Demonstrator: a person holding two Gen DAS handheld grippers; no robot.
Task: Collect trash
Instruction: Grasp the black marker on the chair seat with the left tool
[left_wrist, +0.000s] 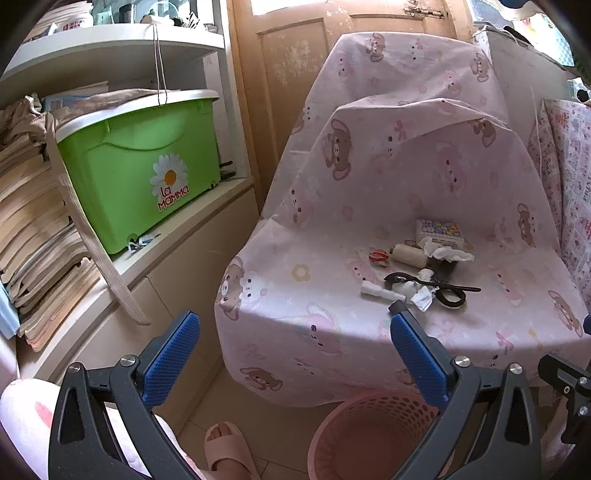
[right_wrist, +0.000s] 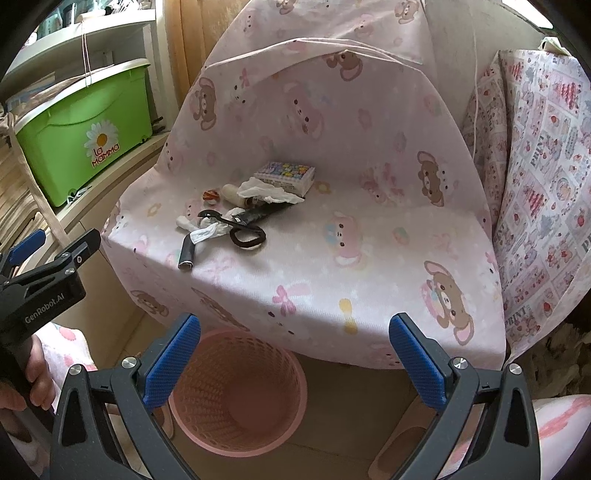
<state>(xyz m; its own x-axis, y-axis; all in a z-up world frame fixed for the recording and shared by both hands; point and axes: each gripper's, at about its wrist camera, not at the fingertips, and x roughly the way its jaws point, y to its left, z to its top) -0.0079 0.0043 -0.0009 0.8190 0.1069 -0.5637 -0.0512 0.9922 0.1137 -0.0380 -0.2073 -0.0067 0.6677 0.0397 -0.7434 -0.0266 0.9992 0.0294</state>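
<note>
A chair draped in pink bear-print cloth (left_wrist: 332, 314) (right_wrist: 369, 258) holds a small pile: crumpled white tissues (left_wrist: 448, 253) (right_wrist: 266, 192), more tissue scraps (left_wrist: 417, 291) (right_wrist: 210, 230), black scissors (left_wrist: 448, 291) (right_wrist: 243, 234), a cream thread spool (left_wrist: 408, 254) (right_wrist: 236, 195), a small red wrapper (left_wrist: 378, 256) (right_wrist: 210, 194) and a patterned tissue pack (left_wrist: 439, 230) (right_wrist: 288, 175). A pink mesh bin (left_wrist: 369, 435) (right_wrist: 236, 391) stands on the floor below the seat's front edge. My left gripper (left_wrist: 295, 354) and right gripper (right_wrist: 295, 354) are both open and empty, in front of the chair above the bin.
A white shelf unit at left holds a green "La Mamma" box (left_wrist: 144, 166) (right_wrist: 81, 133) and stacked books (left_wrist: 37, 240). A wooden door (left_wrist: 295, 74) is behind the chair. A patterned cushion (right_wrist: 546, 184) stands to the right. A slippered foot (left_wrist: 229, 450) is on the floor.
</note>
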